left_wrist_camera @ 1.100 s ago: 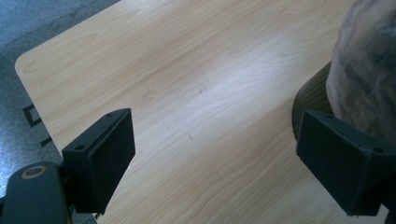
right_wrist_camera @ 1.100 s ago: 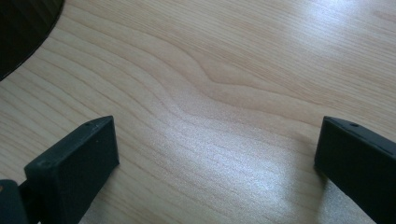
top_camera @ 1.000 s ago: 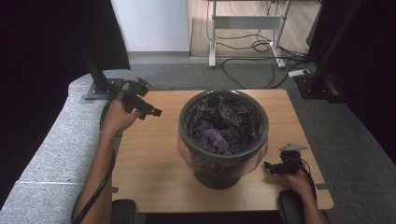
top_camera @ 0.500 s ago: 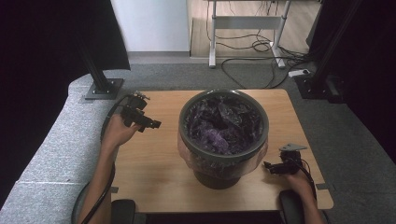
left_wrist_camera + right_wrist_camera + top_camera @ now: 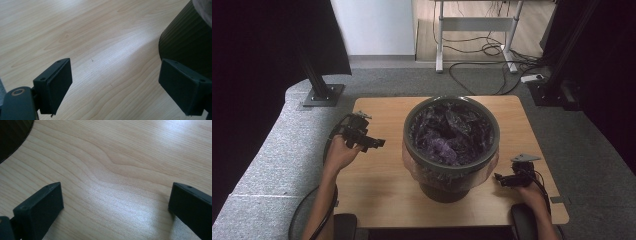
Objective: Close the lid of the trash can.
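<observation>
- Nearest, at the table's front right: right gripper [image 5: 501, 178] low over the wood, jaws spread wide, nothing between them, pointing left toward the bin's foot.
- In the right gripper view: bare wood grain between the two black jaws; dark curve of the bin [image 5: 12, 137] at top left, apart from the jaws.
- Right hand [image 5: 532, 197] behind it, cable looping beside the wrist, grey plate on top.
- Mid-table: bin [image 5: 451, 145], dark and ribbed, upright on the table [image 5: 382, 195], lined with a clear bag [image 5: 414, 167] folded over the rim and hanging down the outside.
- Inside the bin: crumpled purple-tinted bag film [image 5: 447, 135], filling it near the rim.
- Left of the bin, a little farther back: left gripper [image 5: 374, 143] held by the left hand [image 5: 341, 152], jaws released and wide apart, empty, aimed right at the bin's side, clear of it.
- In the left gripper view: wood between the jaws, bin wall [image 5: 190, 45] behind the right-hand jaw, not touching.
- Beyond the table: grey carpet, a desk frame [image 5: 477, 30] and cables [image 5: 487, 50] on the floor.
</observation>
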The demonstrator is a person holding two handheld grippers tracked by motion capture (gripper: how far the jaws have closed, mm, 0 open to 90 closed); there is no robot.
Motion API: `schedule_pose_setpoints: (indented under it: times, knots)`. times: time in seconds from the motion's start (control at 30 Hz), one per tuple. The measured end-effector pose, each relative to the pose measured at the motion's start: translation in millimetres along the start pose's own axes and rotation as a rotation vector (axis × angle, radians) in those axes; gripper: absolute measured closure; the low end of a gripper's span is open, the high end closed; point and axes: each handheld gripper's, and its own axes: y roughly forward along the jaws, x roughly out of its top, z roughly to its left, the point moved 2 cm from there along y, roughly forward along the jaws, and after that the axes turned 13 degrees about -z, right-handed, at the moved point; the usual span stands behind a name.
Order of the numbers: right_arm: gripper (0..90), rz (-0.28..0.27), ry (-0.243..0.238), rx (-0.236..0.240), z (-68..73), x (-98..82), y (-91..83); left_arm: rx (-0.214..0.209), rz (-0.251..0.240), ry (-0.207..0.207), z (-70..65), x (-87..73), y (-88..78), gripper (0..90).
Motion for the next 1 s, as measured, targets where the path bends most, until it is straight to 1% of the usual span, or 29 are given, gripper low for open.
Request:
schedule_pose_setpoints:
  times: [0.1, 0.2, 0.33, 0.47, 0.6, 0.7, 0.9, 1.0]
  knots:
    - [0.0, 0.0, 0.002, -0.001, 0.2, 0.0, 0.0, -0.003, -0.017, -0.012, -0.4, -7.7, 2.5, 11.8]
    - [0.0, 0.0, 0.001, -0.001, 0.2, 0.0, 0.0, -0.006, -0.03, -0.015, -0.1, -15.6, 4.7, 11.8]
    - [0.0, 0.0, 0.002, -0.001, 0.3, -0.1, -0.1, -0.008, -0.038, -0.03, 1.0, -27.2, 9.3, 11.8]
    - [0.0, 0.0, 0.002, -0.002, 0.4, -0.1, -0.1, 0.004, -0.05, -0.041, 3.4, -39.5, 14.9, 11.8]
    - [0.0, 0.001, 0.006, -0.003, 0.7, -0.1, -0.2, 0.01, -0.079, -0.05, 5.5, -51.5, 19.4, 11.8]
    - [0.0, 0.0, 0.005, -0.003, 0.7, -0.1, -0.2, 0.005, -0.099, -0.062, 5.8, -60.2, 22.3, 11.8]
    - [0.0, 0.0, 0.005, -0.003, 0.7, -0.1, -0.2, 0.012, -0.113, -0.07, 6.1, -76.5, 29.3, 11.8]
    - [0.0, 0.0, 0.005, -0.004, 0.7, -0.1, -0.2, 0.022, -0.114, -0.064, 5.4, -84.6, 32.8, 11.8]
